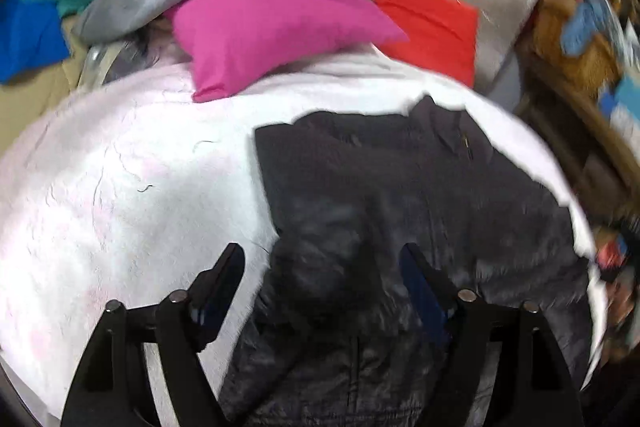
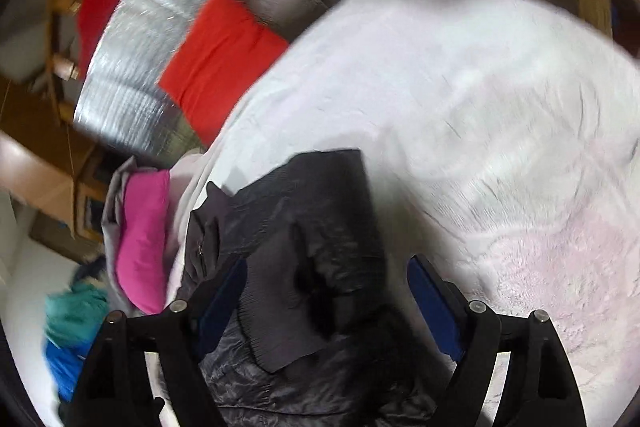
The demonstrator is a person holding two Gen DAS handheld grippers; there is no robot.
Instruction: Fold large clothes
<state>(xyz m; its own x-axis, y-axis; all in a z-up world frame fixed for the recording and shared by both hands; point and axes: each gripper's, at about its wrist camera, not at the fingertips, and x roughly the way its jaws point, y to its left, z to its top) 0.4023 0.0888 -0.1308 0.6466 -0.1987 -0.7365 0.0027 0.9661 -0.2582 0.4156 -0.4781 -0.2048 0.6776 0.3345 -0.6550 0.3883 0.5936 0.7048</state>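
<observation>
Two pairs of tongs hang over the dark jacket [image 1: 400,207], which lies on the white fleecy blanket [image 1: 120,187] of a bed, filling the lower middle and right of the left wrist view and the lower centre of the right wrist view. Both the left gripper [image 1: 322,267] and the right gripper [image 2: 326,279] stand wide apart with nothing clamped: the fabric shows beneath and between the fingers, but no pad presses on it. Judging from how the jacket lies, a sleeve seems already laid across the body, so the step in hand looks like taking a fresh hold for the next fold. To do that well, each gripper should come down on one edge of the garment, pinch every layer there together, and lift level with the other so the slippery, padded cloth does not slide or bunch; a shallow bite risks taking the top layer only. The left wrist view shows the jacket's collar and zip toward the upper right of the garment, and the pink pillow [image 1: 272,35] and the red cushion [image 1: 432,27] beyond it. The right wrist view alone shows the ribbed cuff [image 2: 280,323] lying on the body, and a long bare stretch of blanket to the right.
</observation>
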